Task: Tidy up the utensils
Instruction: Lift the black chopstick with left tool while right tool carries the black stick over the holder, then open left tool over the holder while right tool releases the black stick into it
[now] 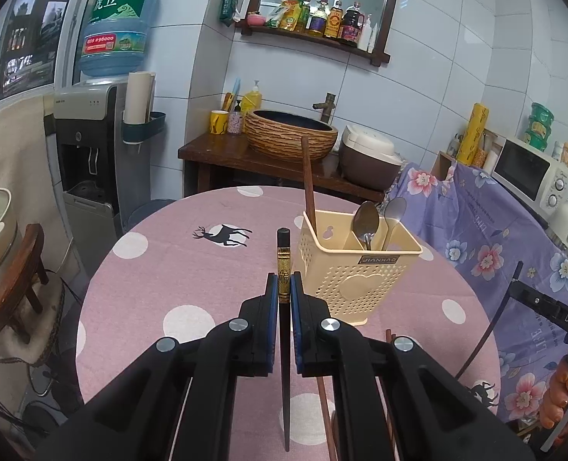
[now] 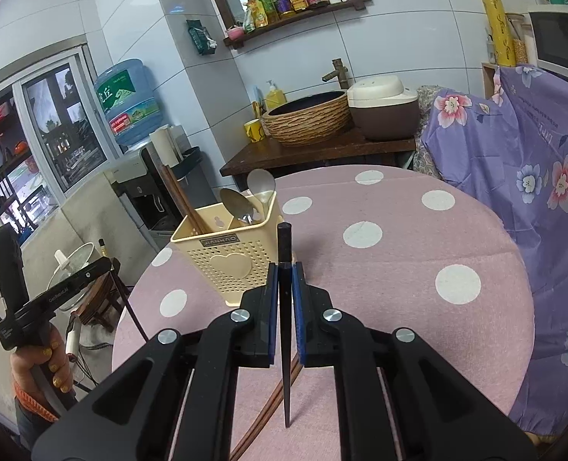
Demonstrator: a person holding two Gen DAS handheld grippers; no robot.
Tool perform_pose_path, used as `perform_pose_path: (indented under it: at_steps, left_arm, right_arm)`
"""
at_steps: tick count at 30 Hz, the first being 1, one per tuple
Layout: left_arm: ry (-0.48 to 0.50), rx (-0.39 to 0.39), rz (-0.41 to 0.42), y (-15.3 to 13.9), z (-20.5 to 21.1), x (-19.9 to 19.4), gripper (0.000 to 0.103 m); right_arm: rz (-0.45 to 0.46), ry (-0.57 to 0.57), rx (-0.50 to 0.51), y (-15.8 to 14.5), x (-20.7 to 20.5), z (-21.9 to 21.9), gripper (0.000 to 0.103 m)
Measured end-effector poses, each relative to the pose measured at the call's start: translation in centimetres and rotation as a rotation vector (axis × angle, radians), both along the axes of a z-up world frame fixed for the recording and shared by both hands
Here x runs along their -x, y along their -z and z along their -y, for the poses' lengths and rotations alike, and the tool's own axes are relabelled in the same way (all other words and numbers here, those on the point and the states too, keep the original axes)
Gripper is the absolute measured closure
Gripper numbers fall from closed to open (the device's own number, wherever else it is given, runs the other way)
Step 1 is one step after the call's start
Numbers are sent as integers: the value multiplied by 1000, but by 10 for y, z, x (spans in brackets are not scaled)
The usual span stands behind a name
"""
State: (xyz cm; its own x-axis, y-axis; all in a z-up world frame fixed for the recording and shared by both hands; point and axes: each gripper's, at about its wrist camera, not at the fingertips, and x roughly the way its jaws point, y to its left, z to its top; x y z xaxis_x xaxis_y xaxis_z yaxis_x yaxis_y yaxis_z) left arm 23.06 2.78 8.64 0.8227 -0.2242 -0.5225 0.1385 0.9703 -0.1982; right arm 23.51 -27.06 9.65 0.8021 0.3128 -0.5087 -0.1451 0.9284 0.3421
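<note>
nearest the left wrist lens, the left black two-finger gripper (image 1: 284,288) was closed on a black chopstick with a gold patterned band (image 1: 283,265), blue pads pressed to both sides of the band, the square end rising above the fingertips and the tapered end pointing back toward the camera. nearest the right wrist lens, the right black two-finger gripper (image 2: 285,280) was likewise clamped on a plain black chopstick (image 2: 284,253), held in the same attitude.

both grippers stood over a round table covered in a pink cloth with white dots and deer silhouettes (image 1: 161,269). a cream perforated plastic utensil caddy with a heart emblem (image 1: 355,274) stood upright on the cloth, just beyond and to the right of the left gripper, and to the left of the right gripper (image 2: 226,257) in its own view. its right-hand compartment, as seen by the left wrist, held two metal spoons (image 1: 366,223), bowls up. its left-hand compartment held brown wooden chopsticks (image 1: 307,180), leaning slightly. further brown wooden chopsticks (image 2: 272,399) lay flat on the cloth beneath the right gripper, partly hidden by it; their number could not be established.
</note>
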Motion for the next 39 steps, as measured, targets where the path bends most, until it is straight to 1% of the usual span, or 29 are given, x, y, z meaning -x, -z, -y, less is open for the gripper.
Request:
perform_pose_path:
  at_steps: [4,7,10,11,14,16,18,20,22,25,28,29,33,39]
  left_arm:
    - [4,3,23,-13,-5,3,95]
    - [14,5,52,-33,-6,3,95]
    - [26,-5,108,-64,-4,3,95]
    - [32,-13,134,-79,-1,3,95]
    - [37,-24,199,-119,8,-1,95]
    - [29,-17,238,-141,13,-6,95]
    - [15,-11,274,-158,20,-13,95]
    - [3,7,288,-166,26,-23,95]
    - [-4,19,288,-165,32,-35,95]
    - [-33,22,280,-150,40,-52,95]
    - [-61,15,260,-124,45,-66,95]
    - [-64,16,237,-110,47,-70,95]
    - [-61,9,171,-71,50,-78,95]
    - [-53,-12,105,-35,49,-87,95]
  right_arm:
    - [29,-22,17,-15,2,-4,95]
    - [65,-36,34,-37,0,-9,95]
    - [104,-59,55,-65,-8,-16,95]
    - [120,-63,58,-77,-11,-18,95]
    - [175,-54,73,-114,-22,-24,95]
    - [208,-44,75,-138,-32,-28,95]
    - [237,-36,61,-158,-42,-32,95]
    - [277,-14,72,-172,-47,-38,95]
    - [313,6,88,-179,-52,-44,95]
    - [318,28,101,-169,-66,-53,95]
    - [277,33,112,-140,-80,-61,95]
    - [258,33,115,-129,-84,-63,95]
    - [210,27,120,-92,-92,-68,95]
    - [152,14,113,-58,-103,-71,95]
